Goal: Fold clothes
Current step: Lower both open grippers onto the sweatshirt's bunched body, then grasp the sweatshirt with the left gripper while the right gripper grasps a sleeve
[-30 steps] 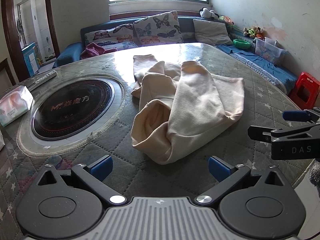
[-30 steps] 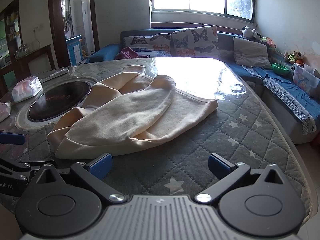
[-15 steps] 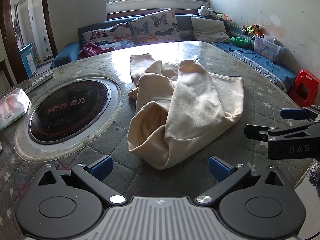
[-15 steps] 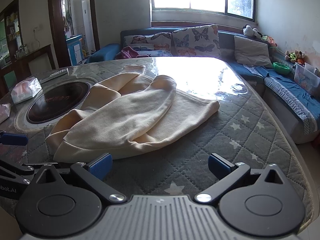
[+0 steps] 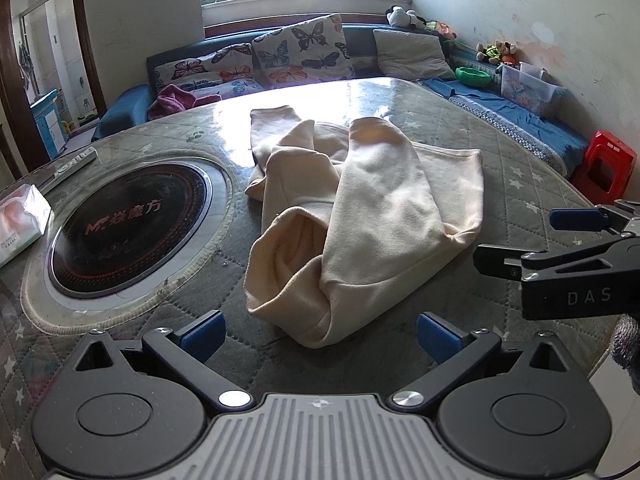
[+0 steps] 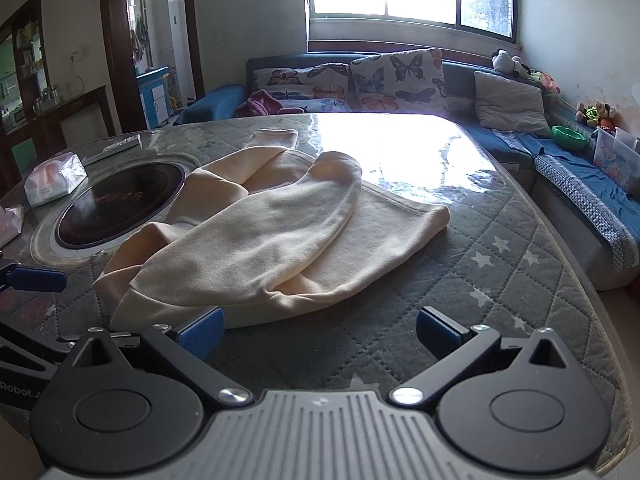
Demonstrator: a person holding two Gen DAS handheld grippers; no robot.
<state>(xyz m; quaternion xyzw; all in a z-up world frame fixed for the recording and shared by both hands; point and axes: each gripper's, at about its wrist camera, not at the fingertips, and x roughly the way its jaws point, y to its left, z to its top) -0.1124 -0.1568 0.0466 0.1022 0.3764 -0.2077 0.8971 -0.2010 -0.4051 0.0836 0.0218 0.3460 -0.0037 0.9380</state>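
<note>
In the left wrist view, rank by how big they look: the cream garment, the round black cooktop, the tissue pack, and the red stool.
1. cream garment
2. round black cooktop
3. tissue pack and red stool: they look alike, and the frame edge cuts off the pack, so no ranking.

We find the garment (image 5: 352, 216) lying crumpled on the round table (image 5: 520, 184), near the middle, just right of the inset cooktop (image 5: 128, 224). A tissue pack (image 5: 20, 224) rests on the table at the cooktop's left; a remote (image 5: 76, 162) lies behind the cooktop near the far edge. Behind the table runs a sofa (image 5: 128, 104) carrying cushions (image 5: 300, 52). A stool (image 5: 604, 164) stands right of the table. Before the garment we see the left gripper (image 5: 318, 332), and the right gripper (image 6: 320, 330) sits at the garment's near right, both above the table's near edge.
</note>
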